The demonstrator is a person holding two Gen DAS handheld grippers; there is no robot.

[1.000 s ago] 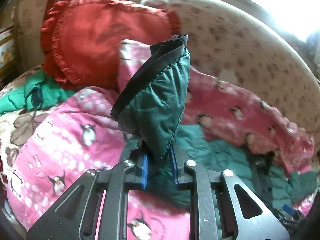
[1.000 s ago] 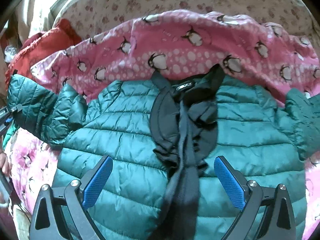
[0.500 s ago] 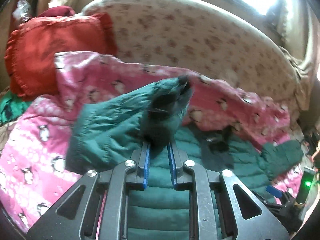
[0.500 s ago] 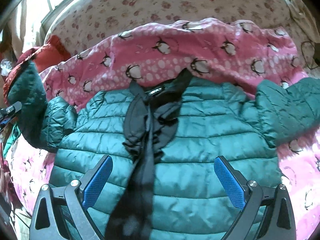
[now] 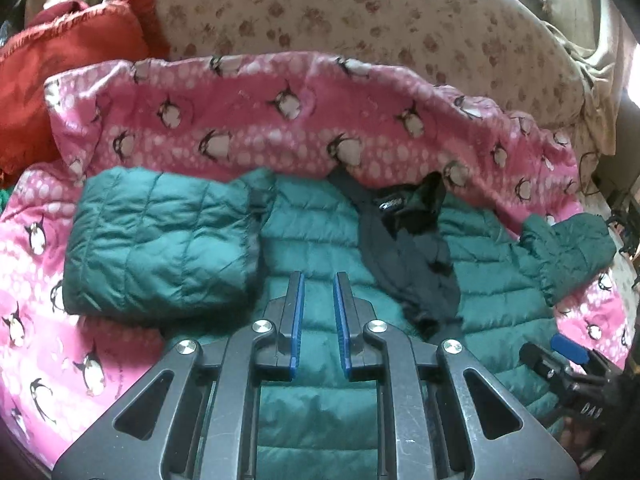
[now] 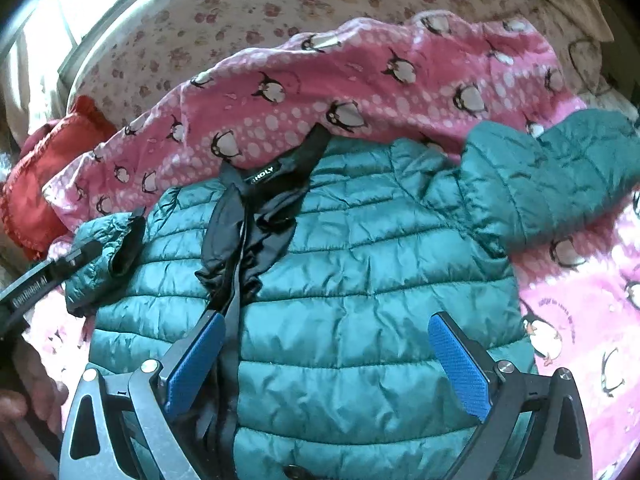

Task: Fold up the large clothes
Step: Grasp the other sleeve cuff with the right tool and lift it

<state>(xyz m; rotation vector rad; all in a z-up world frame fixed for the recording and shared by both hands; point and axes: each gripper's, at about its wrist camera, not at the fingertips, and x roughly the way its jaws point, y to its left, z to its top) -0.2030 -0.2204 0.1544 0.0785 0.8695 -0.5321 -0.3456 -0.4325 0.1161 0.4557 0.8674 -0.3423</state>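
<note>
The outstretched right sleeve (image 6: 560, 176) lies up and right of the wide-open, empty right gripper (image 6: 332, 364), nearer it than the closed, empty left gripper (image 5: 318, 320)

a cream sofa back with a faded brown floral print (image 5: 360, 20) curves behind a pink penguin blanket (image 5: 280, 120), a red frilled cushion (image 5: 60, 68) at its left, daylight glaring above.

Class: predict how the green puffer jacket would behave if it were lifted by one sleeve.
Probably floppy: the jacket has a sleeve lying crumpled and doubled over. Likely light for its bulk, given the puffy quilted panels. Its shiny shell may slip in a grip.
</note>
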